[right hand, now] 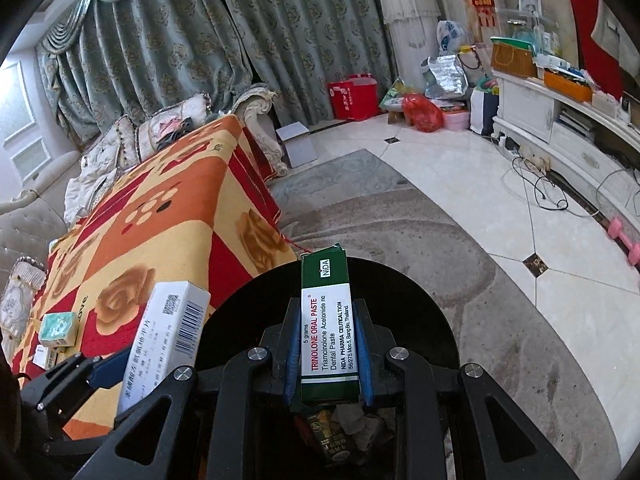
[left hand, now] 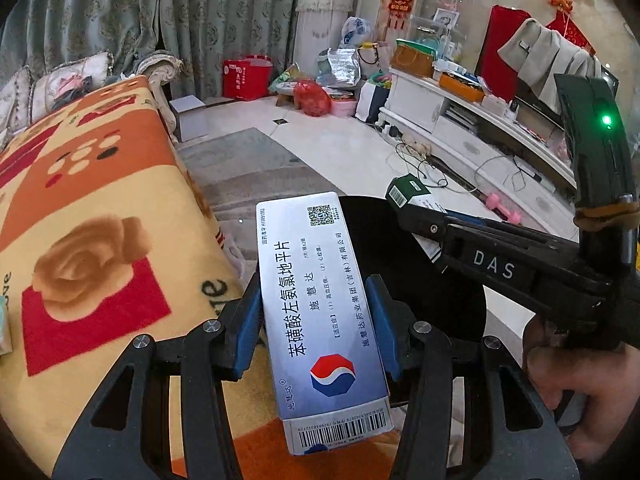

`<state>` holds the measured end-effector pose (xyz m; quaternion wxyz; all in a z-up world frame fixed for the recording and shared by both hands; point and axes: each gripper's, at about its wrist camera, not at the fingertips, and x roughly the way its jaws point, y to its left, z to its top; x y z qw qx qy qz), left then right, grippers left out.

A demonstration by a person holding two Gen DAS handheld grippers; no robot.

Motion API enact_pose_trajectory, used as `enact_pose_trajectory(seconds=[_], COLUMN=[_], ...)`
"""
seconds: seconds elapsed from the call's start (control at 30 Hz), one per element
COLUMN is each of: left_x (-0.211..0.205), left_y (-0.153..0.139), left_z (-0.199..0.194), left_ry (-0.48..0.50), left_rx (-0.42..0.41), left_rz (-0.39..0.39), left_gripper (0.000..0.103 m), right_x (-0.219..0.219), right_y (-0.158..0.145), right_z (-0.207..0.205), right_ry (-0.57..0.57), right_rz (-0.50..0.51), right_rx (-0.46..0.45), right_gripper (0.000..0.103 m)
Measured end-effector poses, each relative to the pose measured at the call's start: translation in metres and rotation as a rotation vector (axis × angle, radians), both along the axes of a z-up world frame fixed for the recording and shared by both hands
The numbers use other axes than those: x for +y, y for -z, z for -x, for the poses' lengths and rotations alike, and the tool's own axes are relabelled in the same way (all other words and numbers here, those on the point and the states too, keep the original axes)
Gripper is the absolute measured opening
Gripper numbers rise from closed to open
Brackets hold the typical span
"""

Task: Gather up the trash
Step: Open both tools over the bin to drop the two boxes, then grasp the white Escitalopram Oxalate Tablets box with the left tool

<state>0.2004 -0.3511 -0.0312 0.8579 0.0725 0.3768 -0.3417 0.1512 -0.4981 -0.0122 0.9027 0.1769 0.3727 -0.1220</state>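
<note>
The left tool point(left hand: 316, 320) is clenched on a long white medicine box point(left hand: 320, 300), which is pinched across its width between the 2 blue pads point(left hand: 247, 328). The box runs forward from the tool, its barcode end nearest the camera and its QR-code end farthest ahead. Beneath and just ahead of this tool a black trash bin point(left hand: 440, 280) is seen, with the box held partly over its rim and partly over the patterned blanket point(left hand: 100, 220) that lies to the tool's left.

The right tool point(right hand: 327, 344) is clenched on a small green and white box point(right hand: 326, 328) labelled as oral paste. The box is gripped at its lower half between the blue pads point(right hand: 291, 360) and points straight ahead of the tool, tilted slightly upward. Directly below this tool the open mouth of the black trash bin point(right hand: 420, 312) is visible, and crumpled trash point(right hand: 344, 428) can be made out inside it, under the tool's linkage.

From the left wrist view, the right tool point(left hand: 416, 208) is seen ahead and to the right, with the green box point(left hand: 406, 190) held above the far side of the bin. From the right wrist view, the left tool point(right hand: 104, 372) appears low on the left with the white box point(right hand: 164, 344) in its grip, beside the bin's rim. Farther left of it, a small teal packet point(right hand: 58, 330) lies on the blanket point(right hand: 180, 208). Ahead of both tools a grey rug point(right hand: 400, 224) and a tiled floor point(right hand: 500, 184) are seen.
</note>
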Motion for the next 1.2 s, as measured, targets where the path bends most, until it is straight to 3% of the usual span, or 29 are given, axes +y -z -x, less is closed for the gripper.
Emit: enact_pose_trajectory(seconds=[0.3, 0.33, 0.43, 0.67, 0.83, 1.0, 1.2], left_x=[0.0, 0.002, 0.006, 0.028, 0.079, 0.151, 0.27], left_y=[0.006, 0.006, 0.006, -0.003, -0.016, -0.028, -0.032], left_z=[-0.006, -0.006, -0.005, -0.001, -0.002, -0.004, -0.009], left_ry=[0.005, 0.001, -0.005, -0.051, -0.145, -0.253, -0.442], left_rx=[0.035, 0.037, 0.05, 0.039, 0.023, -0.004, -0.044], left_rz=[0.01, 0.01, 0.015, 0.019, 0.047, 0.041, -0.001], left_gripper=[0.05, 0.051, 0.054, 0.054, 0.055, 0.055, 0.062], right_x=[-0.01, -0.01, -0.009, -0.002, 0.024, 0.08, 0.16], right_y=[0.007, 0.007, 0.002, -0.004, -0.017, -0.024, -0.018], right_z=[-0.003, -0.004, -0.003, -0.006, -0.015, -0.034, -0.05], right_ry=[0.018, 0.023, 0.041, 0.051, -0.018, -0.185, -0.395], right_rz=[-0.104, -0.111, -0.088, -0.093, -0.091, -0.112, -0.158], right_rx=[-0.001, -0.001, -0.02, -0.045, -0.078, -0.093, -0.083], right_gripper=[0.023, 0.024, 0.042, 0.042, 0.042, 0.043, 0.046])
